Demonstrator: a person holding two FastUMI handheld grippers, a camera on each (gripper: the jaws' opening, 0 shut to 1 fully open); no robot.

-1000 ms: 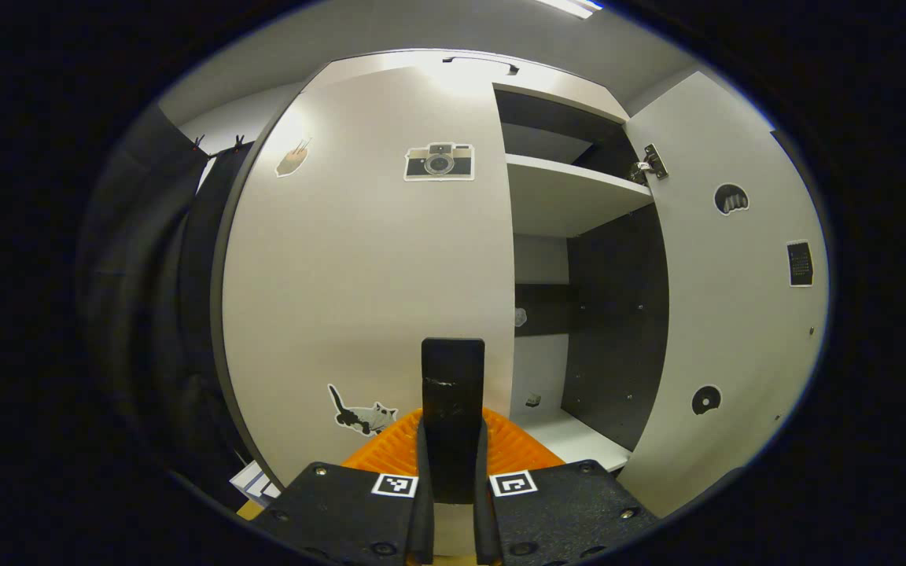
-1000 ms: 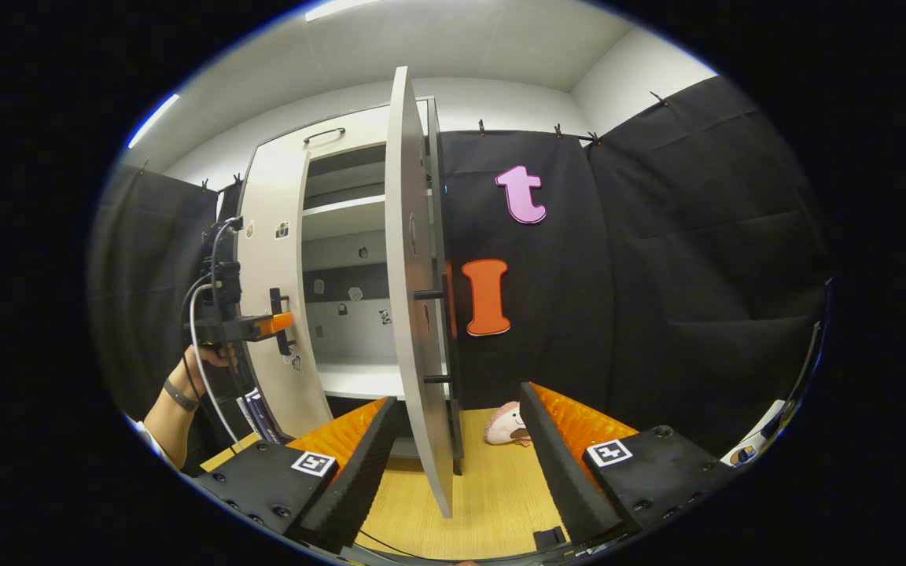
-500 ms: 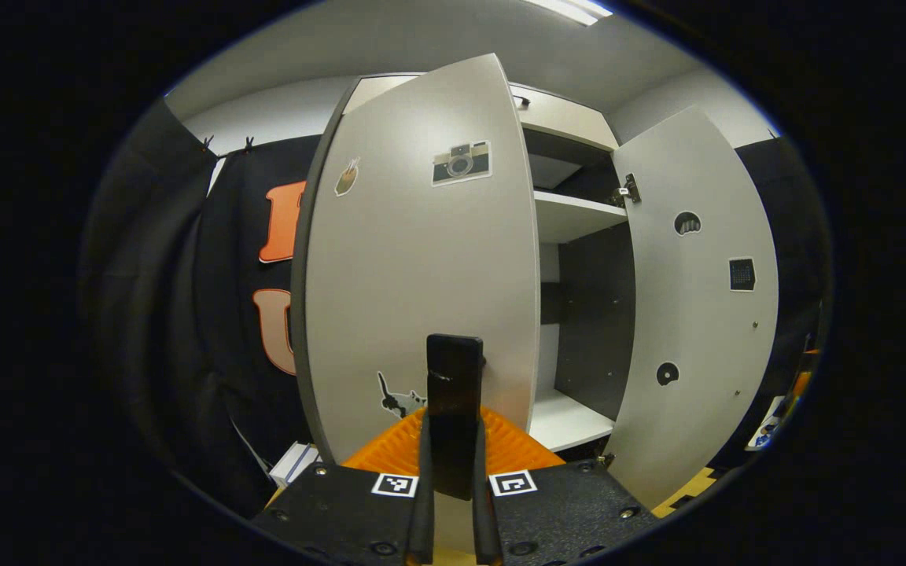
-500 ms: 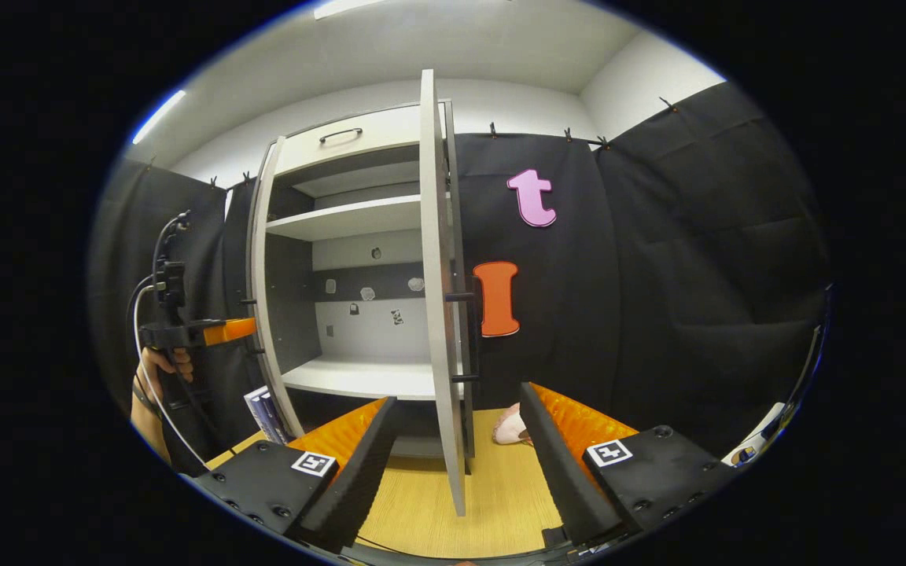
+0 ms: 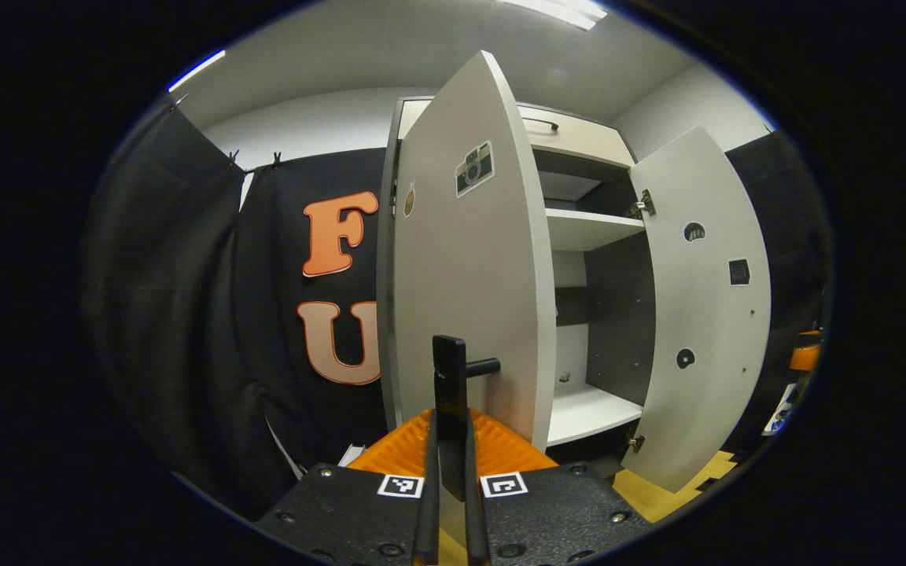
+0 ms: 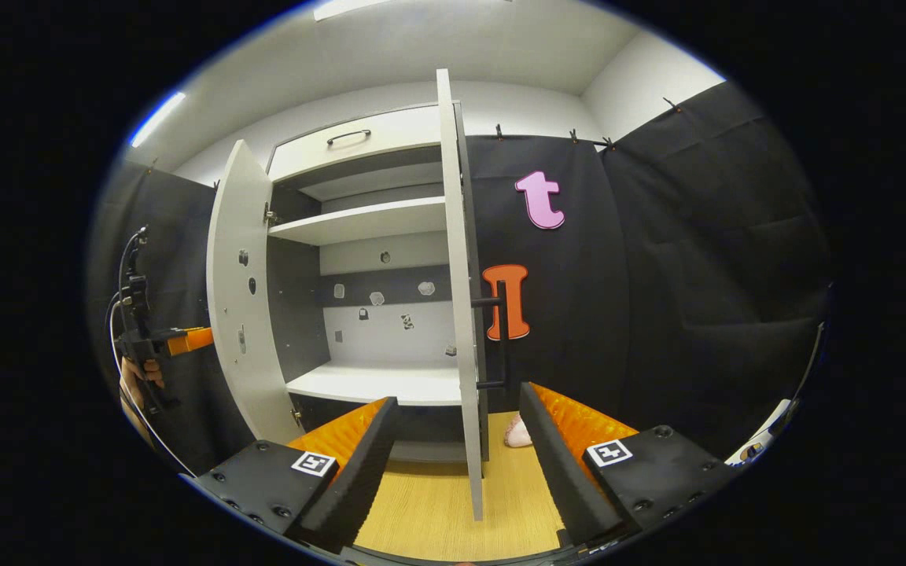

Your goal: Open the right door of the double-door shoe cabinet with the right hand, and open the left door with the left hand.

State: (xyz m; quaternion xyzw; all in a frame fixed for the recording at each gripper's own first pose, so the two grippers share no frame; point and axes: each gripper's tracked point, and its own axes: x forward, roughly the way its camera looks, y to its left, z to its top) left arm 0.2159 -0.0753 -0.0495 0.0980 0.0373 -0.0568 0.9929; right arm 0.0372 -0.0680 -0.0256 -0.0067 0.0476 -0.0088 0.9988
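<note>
Since the earlier frames the left door (image 5: 469, 291) has been swung much further out, so that more of the shelves is uncovered, and the right door (image 6: 461, 299) is seen almost edge-on. In the left gripper view the left gripper (image 5: 448, 472) is clamped on the dark bar handle (image 5: 448, 393) of the left door, both fingers being pressed against it. In the right gripper view the right gripper (image 6: 453, 464) is held with its fingers spread wide, nothing being gripped, and the edge of the right door stands between them but apart from both. The right door's handle (image 6: 502, 334) is left free. The cabinet (image 6: 374, 314) is thus shown with both doors standing open, and the task is judged nearly complete: only the release of the left handle appears to remain. Stickers are seen on the doors, among them a camera sticker (image 5: 474, 167), but no brand or readable writing can be made out on the cabinet.
</note>
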